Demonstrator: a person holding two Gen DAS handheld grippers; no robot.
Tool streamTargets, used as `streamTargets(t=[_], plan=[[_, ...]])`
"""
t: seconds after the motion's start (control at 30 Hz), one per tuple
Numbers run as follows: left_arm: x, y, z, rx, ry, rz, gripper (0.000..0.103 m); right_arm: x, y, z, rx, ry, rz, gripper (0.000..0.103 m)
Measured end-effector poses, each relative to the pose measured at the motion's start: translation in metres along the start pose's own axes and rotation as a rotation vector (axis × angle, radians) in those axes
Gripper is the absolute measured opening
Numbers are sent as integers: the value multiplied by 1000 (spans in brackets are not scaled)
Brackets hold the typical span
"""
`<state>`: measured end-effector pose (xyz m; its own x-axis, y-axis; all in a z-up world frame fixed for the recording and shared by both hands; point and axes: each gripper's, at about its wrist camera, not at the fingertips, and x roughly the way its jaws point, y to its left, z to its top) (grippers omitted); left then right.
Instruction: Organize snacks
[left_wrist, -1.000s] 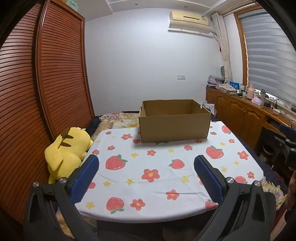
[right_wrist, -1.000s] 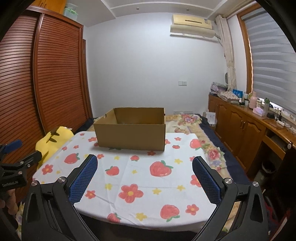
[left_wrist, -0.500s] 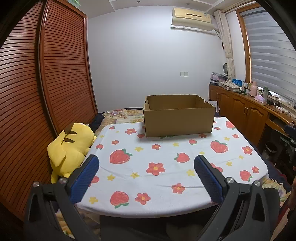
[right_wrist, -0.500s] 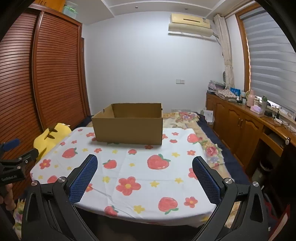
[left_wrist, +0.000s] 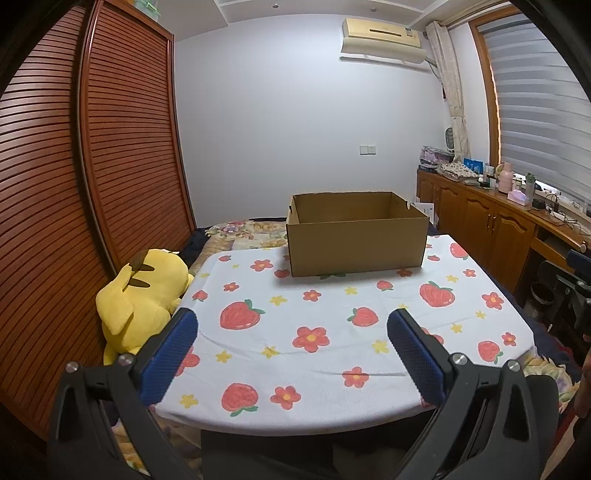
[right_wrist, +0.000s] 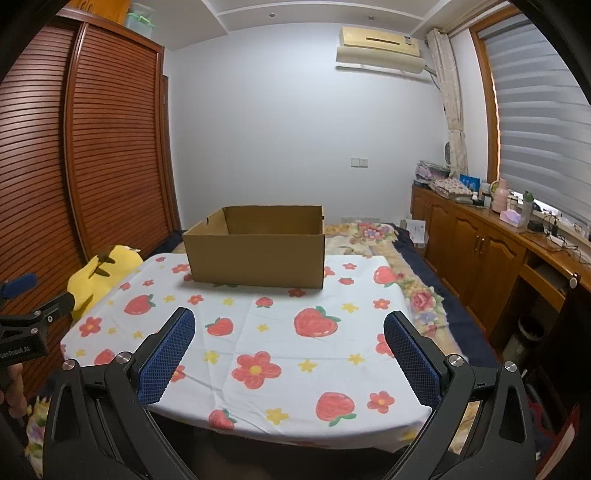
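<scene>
Box (left_wrist: 356, 236) open-topped, far ahead of both grippers, at table's (left_wrist: 332, 369) far edge. Left gripper (left_wrist: 291, 332) wide, empty; right gripper (right_wrist: 290, 332) wide, empty. Bare cloth between. Plush (left_wrist: 144, 295) beyond left edge.

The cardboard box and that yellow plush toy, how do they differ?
The cardboard box is brown, stiff and straight-edged, while the yellow plush toy is soft and rounded. The box stands upright on the strawberry tablecloth, open at the top; the toy slumps beside the table's left edge, off the cloth. Neither gripper touches either one.
</scene>
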<state>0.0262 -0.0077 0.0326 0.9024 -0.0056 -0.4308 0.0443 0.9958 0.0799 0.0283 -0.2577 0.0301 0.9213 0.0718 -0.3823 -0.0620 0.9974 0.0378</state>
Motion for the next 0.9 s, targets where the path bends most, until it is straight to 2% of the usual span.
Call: streamTargets(t=[0.9], plan=[[-3, -1, 2, -1, -5, -1, 103, 0, 0, 0, -3, -1, -1, 103]])
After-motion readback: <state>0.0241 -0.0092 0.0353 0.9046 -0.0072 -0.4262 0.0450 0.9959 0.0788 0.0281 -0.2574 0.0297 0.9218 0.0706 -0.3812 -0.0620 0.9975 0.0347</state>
